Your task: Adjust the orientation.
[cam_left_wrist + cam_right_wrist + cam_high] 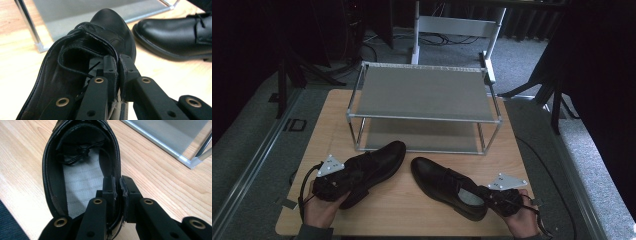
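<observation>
Both pinched tight: left gripper (pixel 118 75) on left shoe (pixel 372 167) collar, right gripper (pixel 117 195) on right shoe (pixel 444 185) collar. Shoes on table (pixel 407 210) just in front of rack (pixel 422 95). Looks like pick-up stage; next probably lifting onto a shelf, keeping clear of the frame

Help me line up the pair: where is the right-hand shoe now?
In the high view the right-hand shoe lies on the table right of centre, before the shelf rack, beside the other shoe, its heel rim clamped by the right gripper.
</observation>
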{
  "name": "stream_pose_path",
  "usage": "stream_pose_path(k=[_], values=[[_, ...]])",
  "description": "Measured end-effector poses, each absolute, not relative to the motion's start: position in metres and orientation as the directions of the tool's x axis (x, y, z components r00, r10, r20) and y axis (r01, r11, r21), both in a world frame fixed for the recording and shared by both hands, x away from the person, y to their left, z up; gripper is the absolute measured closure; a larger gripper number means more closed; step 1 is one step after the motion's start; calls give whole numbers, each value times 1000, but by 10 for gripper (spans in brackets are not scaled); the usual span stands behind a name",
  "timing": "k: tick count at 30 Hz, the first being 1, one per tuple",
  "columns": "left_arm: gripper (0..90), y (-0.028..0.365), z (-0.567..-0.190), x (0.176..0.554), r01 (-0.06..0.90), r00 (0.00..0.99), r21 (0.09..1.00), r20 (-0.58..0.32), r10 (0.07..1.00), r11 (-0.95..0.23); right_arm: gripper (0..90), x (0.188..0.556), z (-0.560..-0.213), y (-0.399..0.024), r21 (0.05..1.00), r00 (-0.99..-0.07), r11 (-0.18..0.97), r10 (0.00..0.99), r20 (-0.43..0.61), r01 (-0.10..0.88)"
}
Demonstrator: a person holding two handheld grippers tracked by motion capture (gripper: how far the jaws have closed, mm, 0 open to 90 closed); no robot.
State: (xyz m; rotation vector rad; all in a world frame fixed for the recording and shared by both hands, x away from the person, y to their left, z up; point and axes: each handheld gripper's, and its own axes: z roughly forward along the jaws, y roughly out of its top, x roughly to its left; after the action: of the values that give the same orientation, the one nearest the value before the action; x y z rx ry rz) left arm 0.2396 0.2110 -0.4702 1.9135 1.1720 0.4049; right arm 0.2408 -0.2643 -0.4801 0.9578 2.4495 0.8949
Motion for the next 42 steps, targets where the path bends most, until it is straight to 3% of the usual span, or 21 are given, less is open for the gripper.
stream_pose_path(k=[18, 30, 38, 40, 42], values=[[853, 156, -476, 272, 517, 455, 825, -38, 890, -228, 811, 226, -478, -262, 675, -756, 593, 649, -78, 439], [848, 125, -482, 296, 532, 429, 816, -32, 903, -224, 833, 220, -478, -263, 679, -808, 614, 587, -50, 403], [845, 95, -484, 305, 554, 454, 780, 10, 891, -291, 819, 220, -478, -264, 679, -824, 624, 564, -49, 387], [805, 98, -485, 307, 580, 472, 763, -28, 881, -286, 789, 222, -478, -265, 684, -823, 612, 567, -30, 396], [710, 102, -486, 307, 604, 492, 738, -47, 870, -301, 763, 223, -478, -266, 684, -825, 611, 565, -24, 398]])
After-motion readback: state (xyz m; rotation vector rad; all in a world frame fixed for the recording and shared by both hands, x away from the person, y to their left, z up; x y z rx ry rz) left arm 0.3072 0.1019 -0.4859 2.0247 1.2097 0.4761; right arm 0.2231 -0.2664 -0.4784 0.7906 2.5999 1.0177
